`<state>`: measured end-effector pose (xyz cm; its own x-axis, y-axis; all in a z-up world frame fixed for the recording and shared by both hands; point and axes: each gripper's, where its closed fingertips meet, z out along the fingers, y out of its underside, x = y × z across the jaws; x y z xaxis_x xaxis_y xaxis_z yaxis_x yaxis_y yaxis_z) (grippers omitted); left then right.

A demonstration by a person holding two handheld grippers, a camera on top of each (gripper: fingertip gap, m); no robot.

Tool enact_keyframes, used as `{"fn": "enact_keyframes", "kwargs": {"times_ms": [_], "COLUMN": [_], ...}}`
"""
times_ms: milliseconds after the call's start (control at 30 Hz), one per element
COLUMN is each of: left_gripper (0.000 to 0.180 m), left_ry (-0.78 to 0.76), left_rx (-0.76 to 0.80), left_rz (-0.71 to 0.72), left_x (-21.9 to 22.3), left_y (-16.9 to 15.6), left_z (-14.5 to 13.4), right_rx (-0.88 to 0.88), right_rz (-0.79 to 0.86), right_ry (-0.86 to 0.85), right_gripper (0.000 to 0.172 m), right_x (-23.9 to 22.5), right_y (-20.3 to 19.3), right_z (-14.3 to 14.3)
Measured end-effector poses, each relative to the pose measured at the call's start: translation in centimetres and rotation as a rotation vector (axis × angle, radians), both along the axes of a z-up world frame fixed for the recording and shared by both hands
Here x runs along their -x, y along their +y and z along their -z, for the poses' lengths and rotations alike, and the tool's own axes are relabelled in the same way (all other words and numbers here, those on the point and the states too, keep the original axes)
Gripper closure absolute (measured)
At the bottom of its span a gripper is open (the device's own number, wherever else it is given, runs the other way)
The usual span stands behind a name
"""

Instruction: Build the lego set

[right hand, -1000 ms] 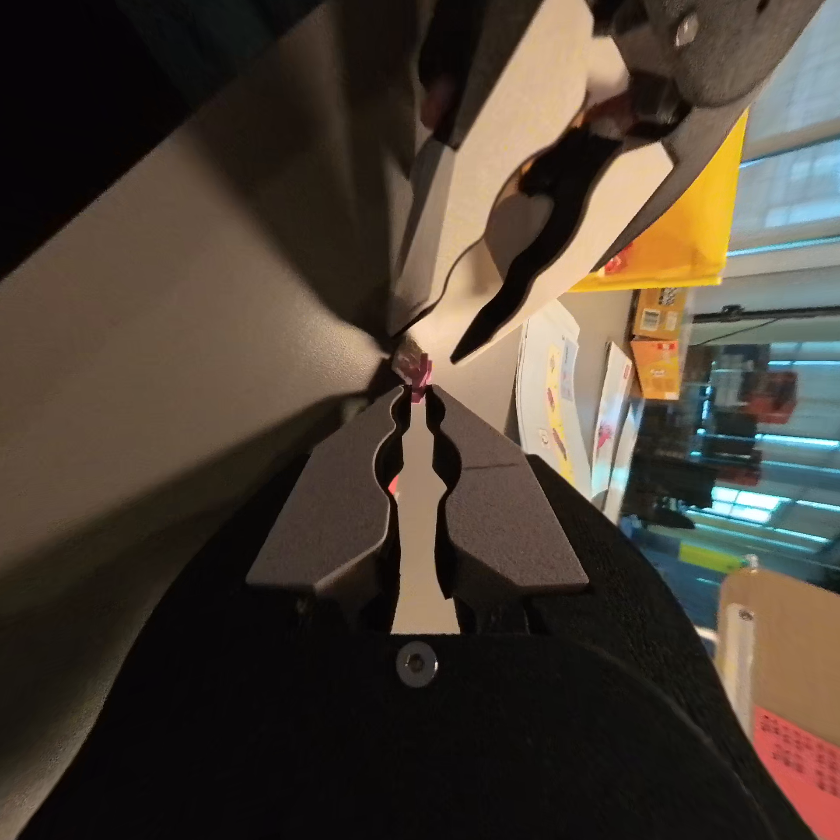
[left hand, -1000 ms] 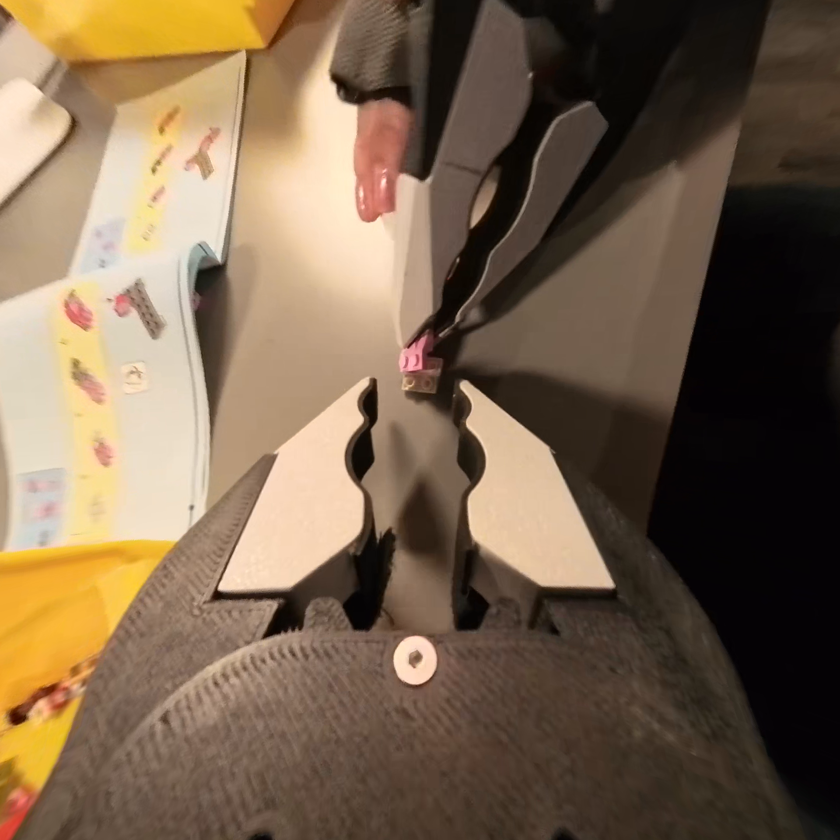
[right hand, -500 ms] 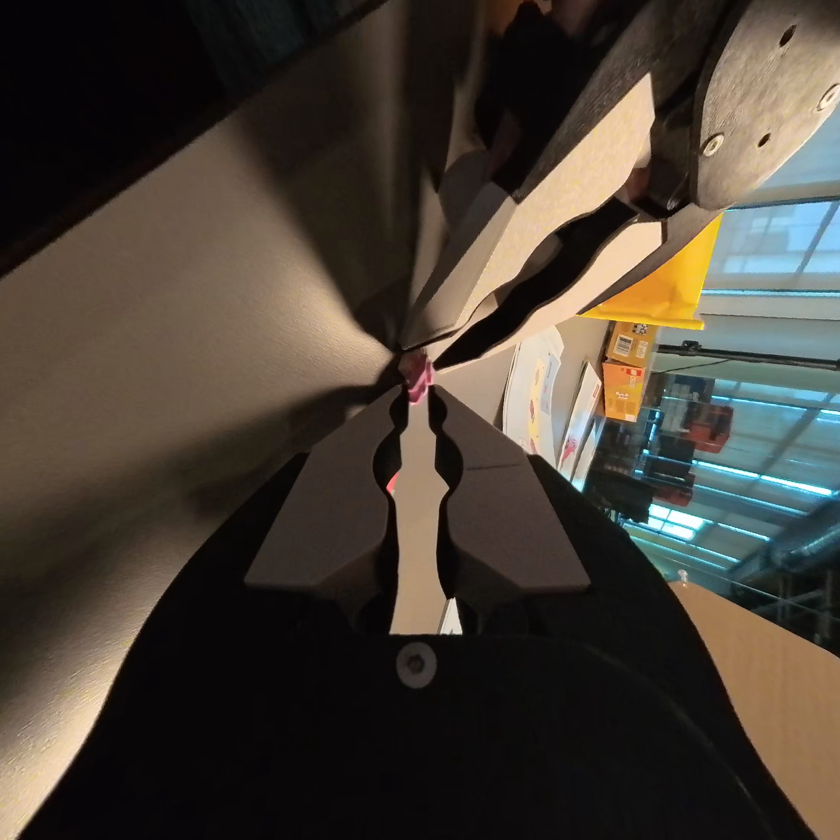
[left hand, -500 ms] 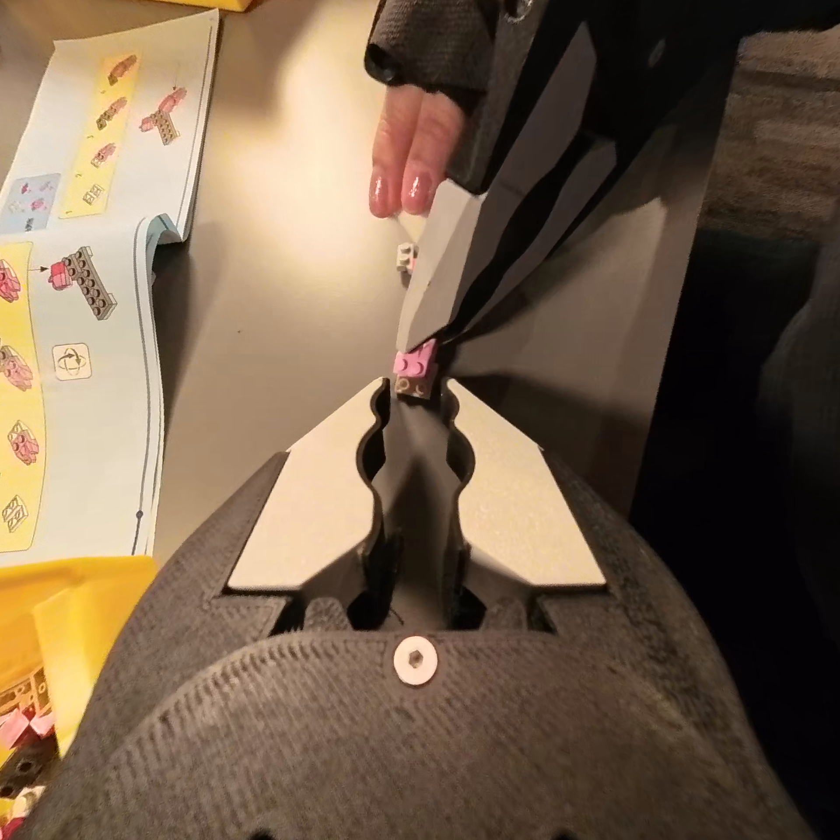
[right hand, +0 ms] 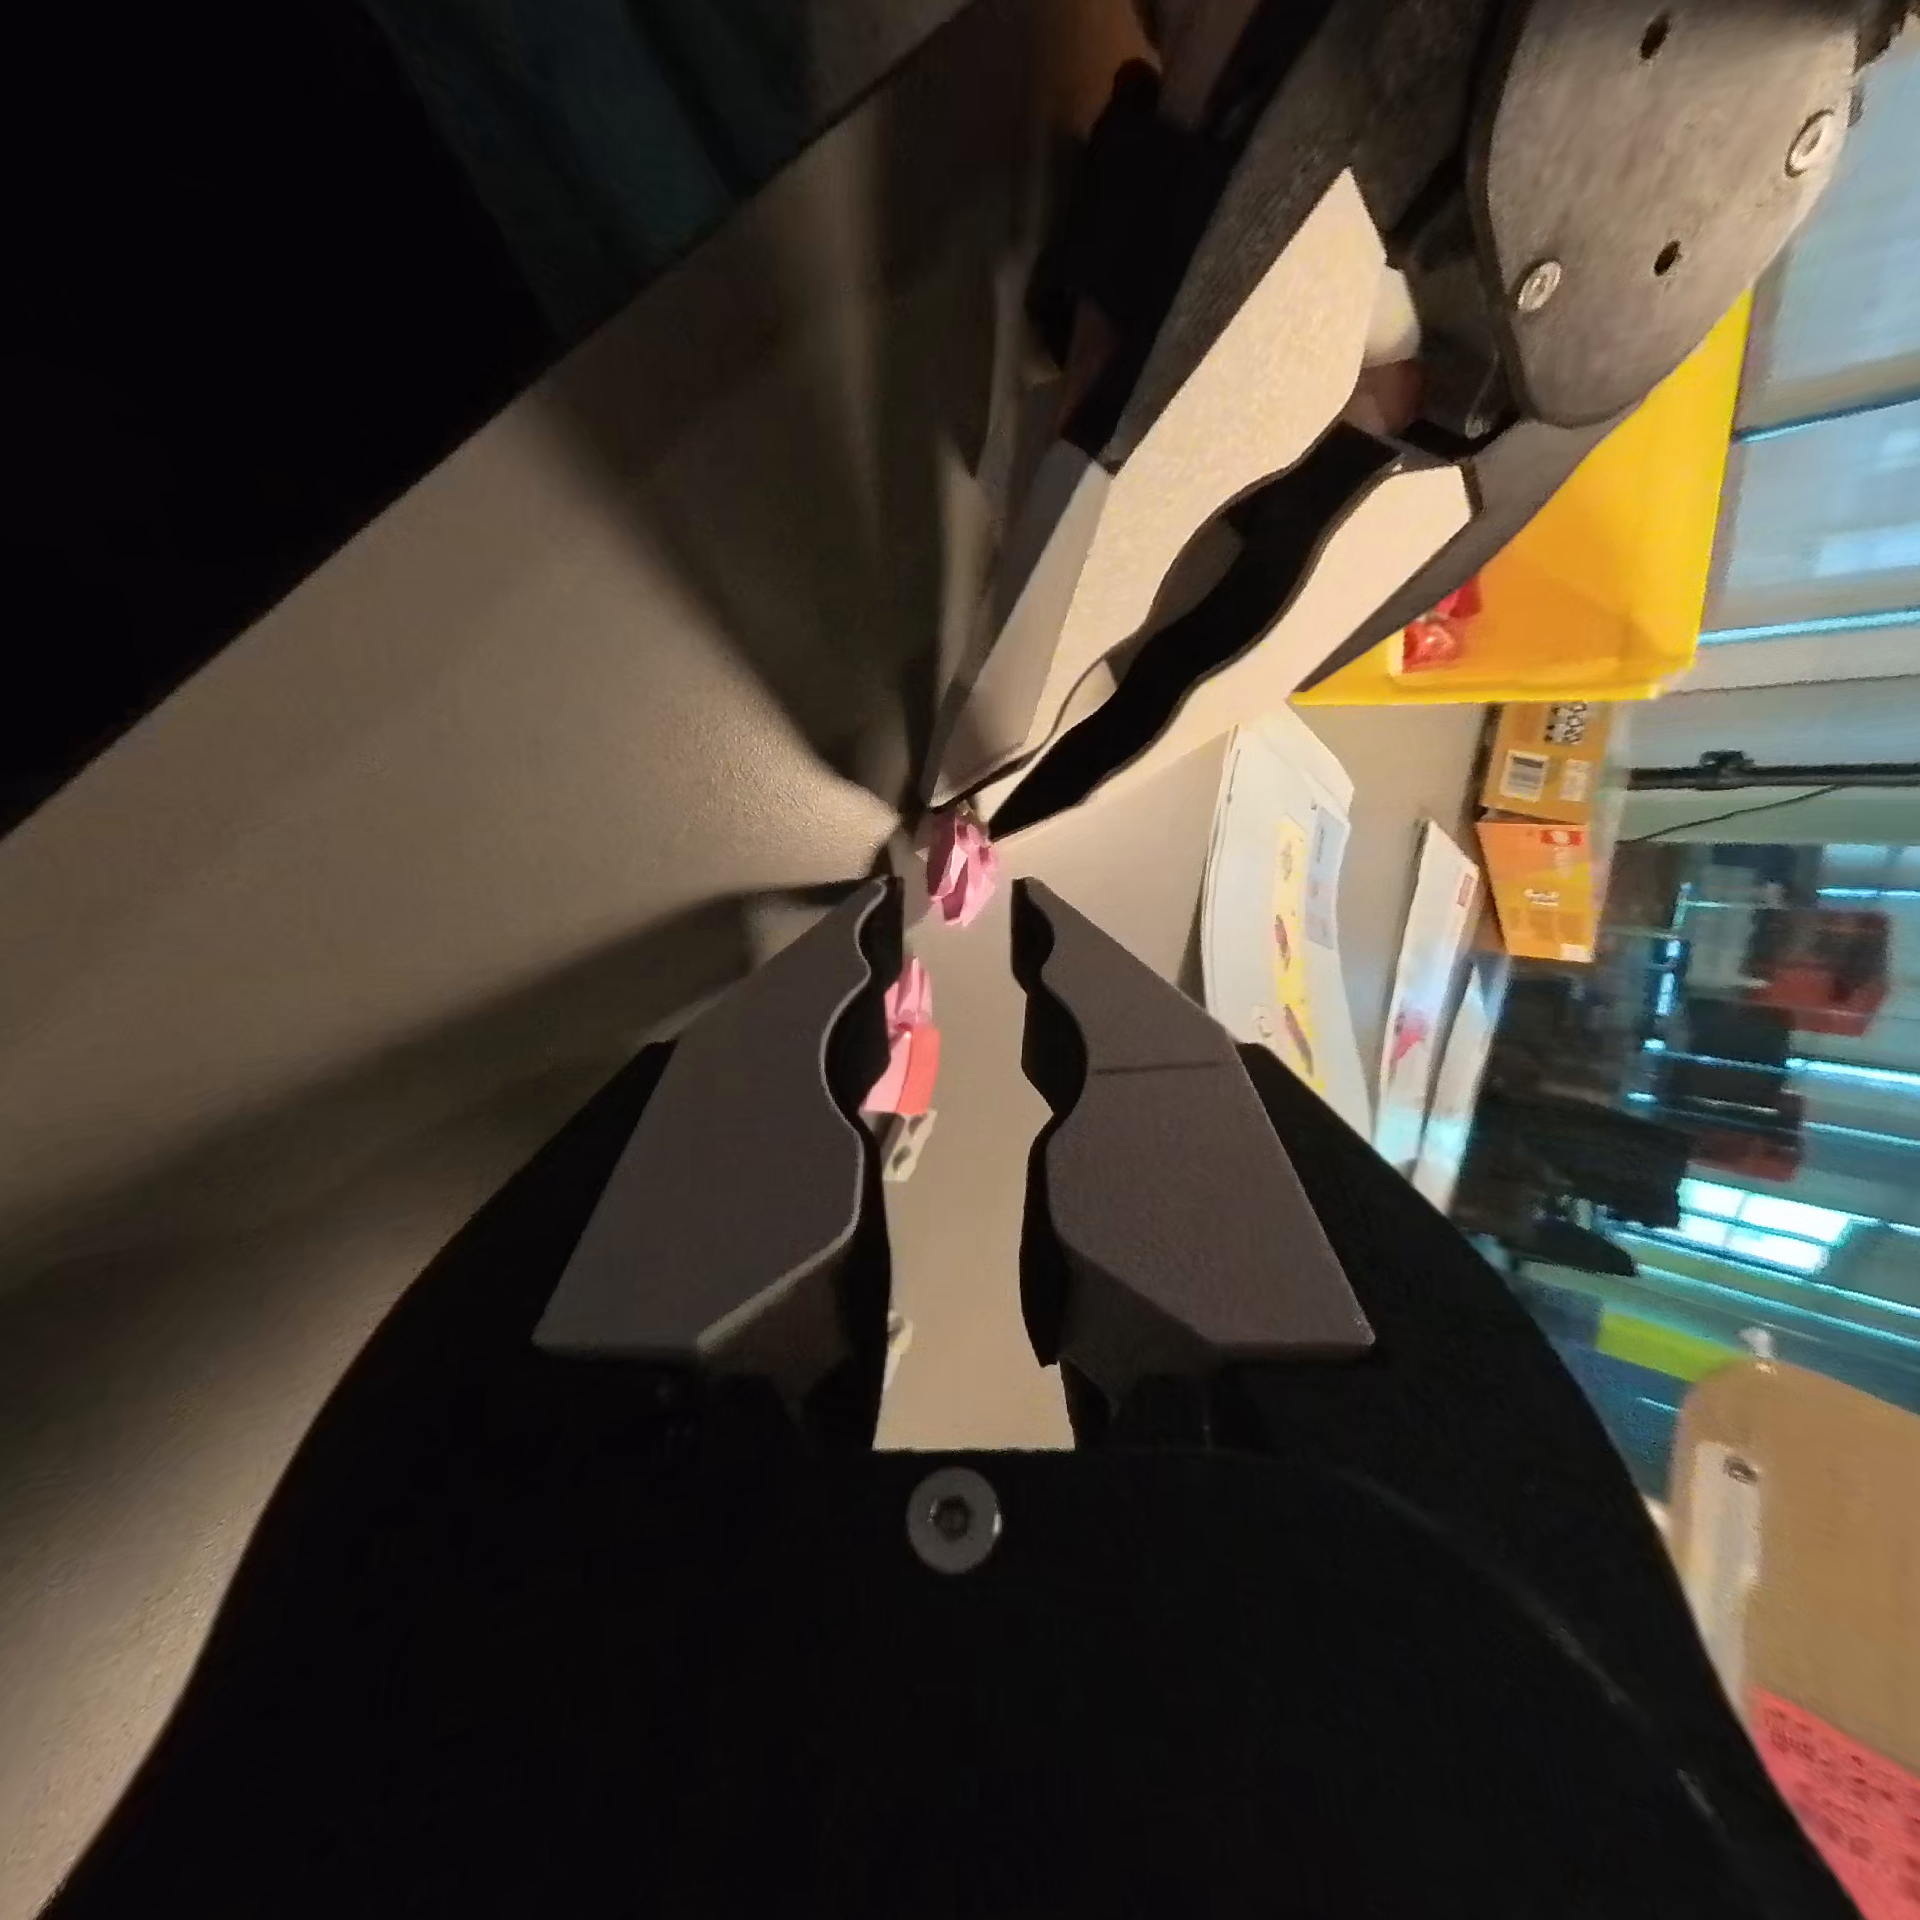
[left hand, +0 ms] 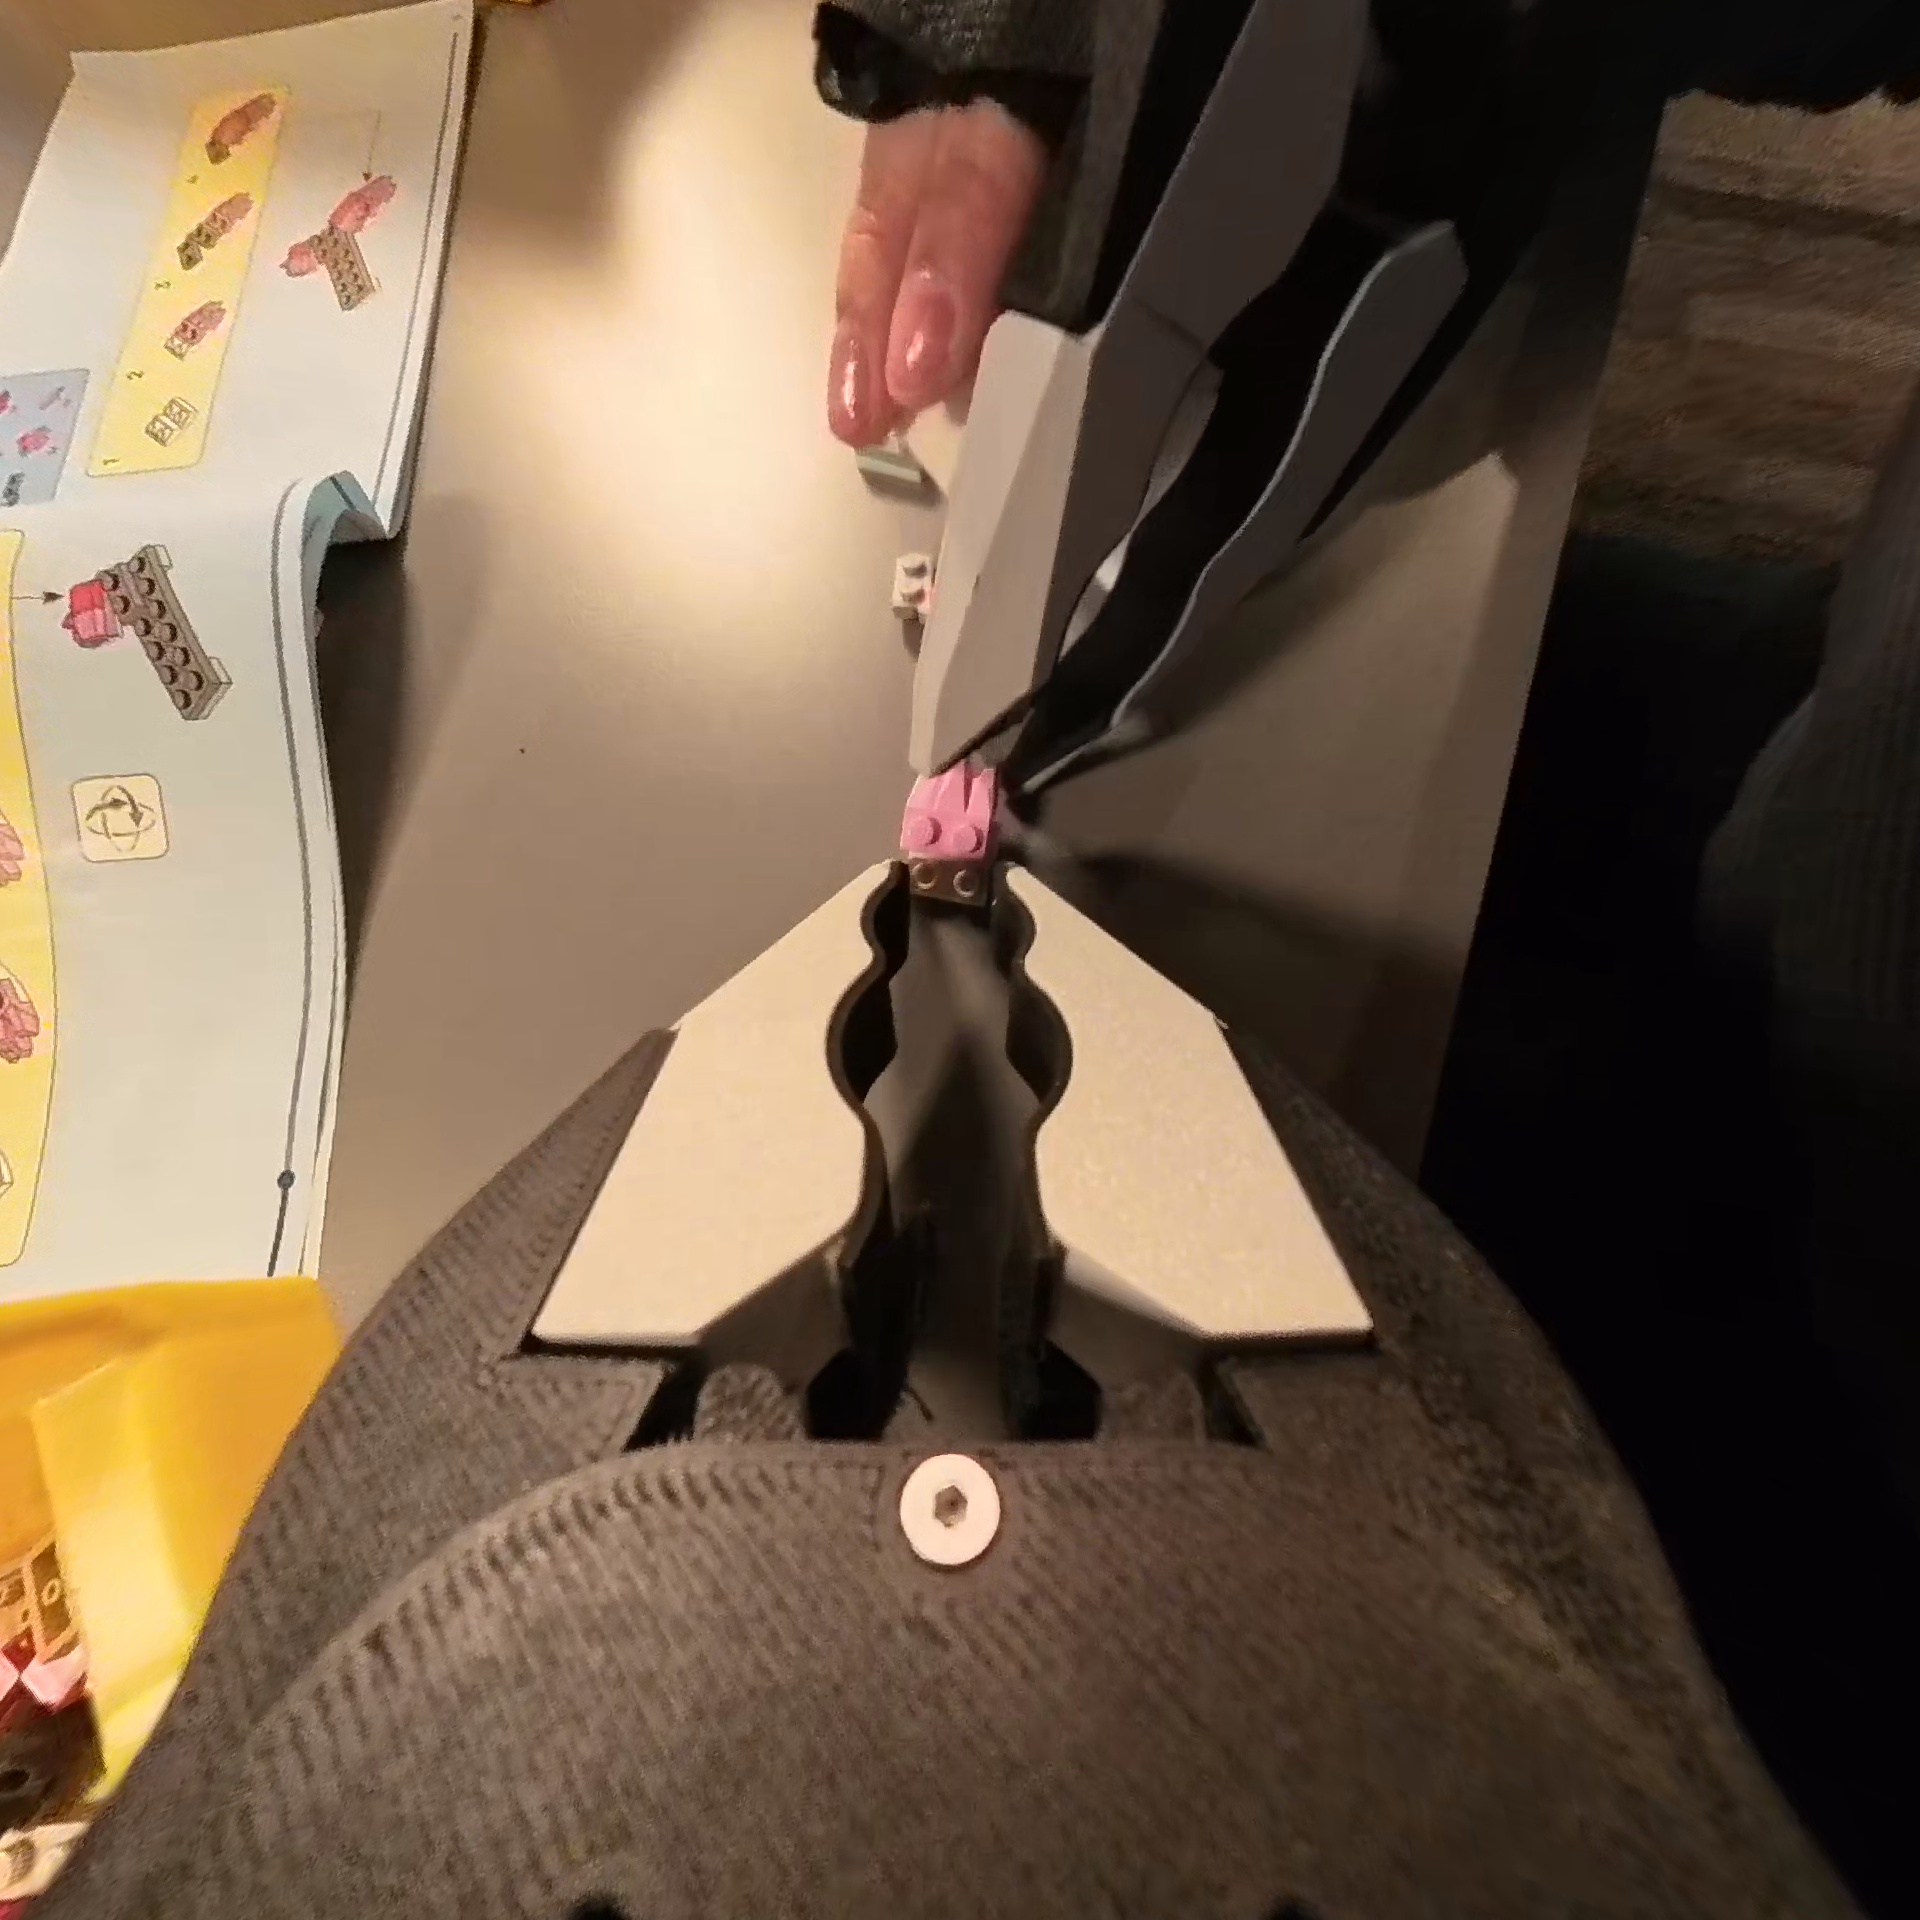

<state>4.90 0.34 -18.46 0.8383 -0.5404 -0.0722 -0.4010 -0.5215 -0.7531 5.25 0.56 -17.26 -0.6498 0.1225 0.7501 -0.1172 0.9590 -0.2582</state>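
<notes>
A small stack of toy bricks, pink on top of tan (left hand: 948, 854), sits pinched at its tan end between the tips of the left gripper (left hand: 948, 883), just above the grey table (left hand: 623, 727). The right gripper (right hand: 956, 894) has its fingers apart around the pink end, not squeezing it. An open booklet (left hand: 156, 727) and a yellow box (left hand: 156, 1382) lie nearby, probably to guide building

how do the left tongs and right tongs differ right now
The left tongs are shut on a small brick assembly, pinching its grey plate. The right tongs stand open, their fingertips apart from the assembly's pink end. Both point at the same assembly from opposite sides, above the tan table.
</notes>
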Motion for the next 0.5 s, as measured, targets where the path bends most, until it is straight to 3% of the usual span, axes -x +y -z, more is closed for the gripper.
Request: {"fn": "enact_keyframes", "kwargs": {"times_ms": [200,400,500], "left_gripper": [0.166,0.167,0.166], "left_ry": [-0.003,-0.003,0.0], "left_rx": [-0.001,-0.003,-0.004], "left_rz": [-0.052,-0.098,-0.104], "left_x": [0.8,1.5,1.6], "left_y": [0.4,0.7,0.8], "left_z": [0.0,-0.1,-0.1], "right_rx": [0.079,0.042,0.121], "right_rz": [0.046,0.076,0.138], "right_ry": [-0.014,0.076,0.024], "right_gripper": [0.142,0.141,0.141], "right_x": [0.4,1.5,1.7], "right_y": [0.2,0.1,0.3], "right_z": [-0.4,-0.5,-0.4]}}
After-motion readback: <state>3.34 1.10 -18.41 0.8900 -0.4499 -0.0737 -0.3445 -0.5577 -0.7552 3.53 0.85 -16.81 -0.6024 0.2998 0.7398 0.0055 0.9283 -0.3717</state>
